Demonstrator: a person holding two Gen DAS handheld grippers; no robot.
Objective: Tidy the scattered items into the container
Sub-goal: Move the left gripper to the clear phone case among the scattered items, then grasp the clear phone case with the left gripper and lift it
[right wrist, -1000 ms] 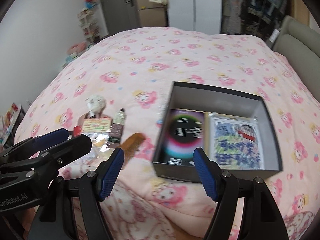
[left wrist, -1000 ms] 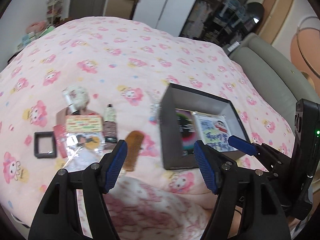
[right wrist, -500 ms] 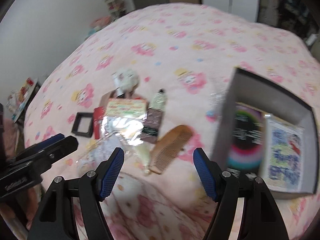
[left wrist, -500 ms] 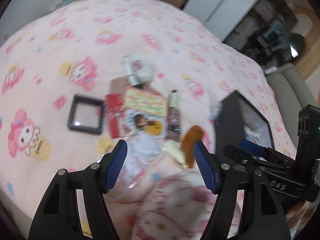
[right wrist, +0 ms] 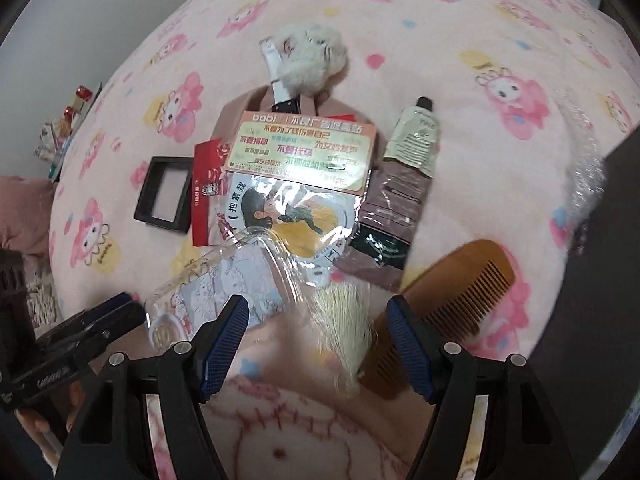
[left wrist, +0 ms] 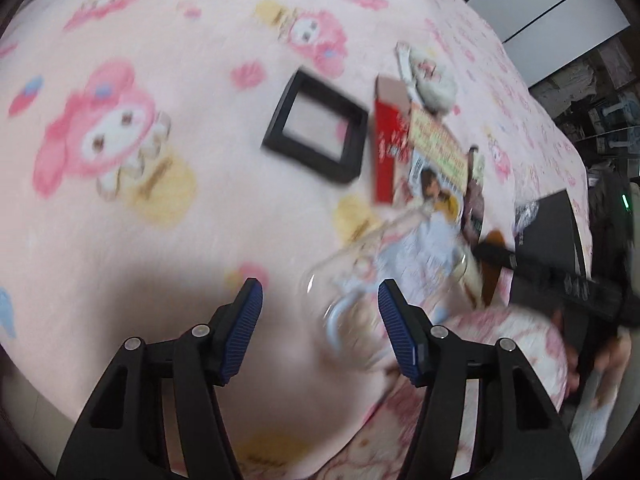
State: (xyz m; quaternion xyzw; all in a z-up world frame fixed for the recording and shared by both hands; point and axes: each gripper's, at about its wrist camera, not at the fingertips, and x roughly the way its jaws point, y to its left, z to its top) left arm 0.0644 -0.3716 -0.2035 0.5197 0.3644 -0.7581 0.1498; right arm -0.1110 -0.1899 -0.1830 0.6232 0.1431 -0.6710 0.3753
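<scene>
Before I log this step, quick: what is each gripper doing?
Left gripper: jaws closing, pads touching nothing, over the clear pouch.
Right gripper: open, empty, above the brush by the comb.

wooden comb (right wrist: 452,312): 1
black frame (right wrist: 162,196): 1
cream tube (right wrist: 416,140): 1
red packet (right wrist: 206,196): 1
fluffy toy (right wrist: 312,56): 1
clear pouch (right wrist: 216,292): 1

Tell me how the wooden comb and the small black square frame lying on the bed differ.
The wooden comb is brown, long and toothed; the black frame is square with a pale centre. The comb lies at the near right of the pile, close to the dark box; the frame sits at its far left edge, beside the red packet. Both rest flat on the pink blanket, untouched.
</scene>
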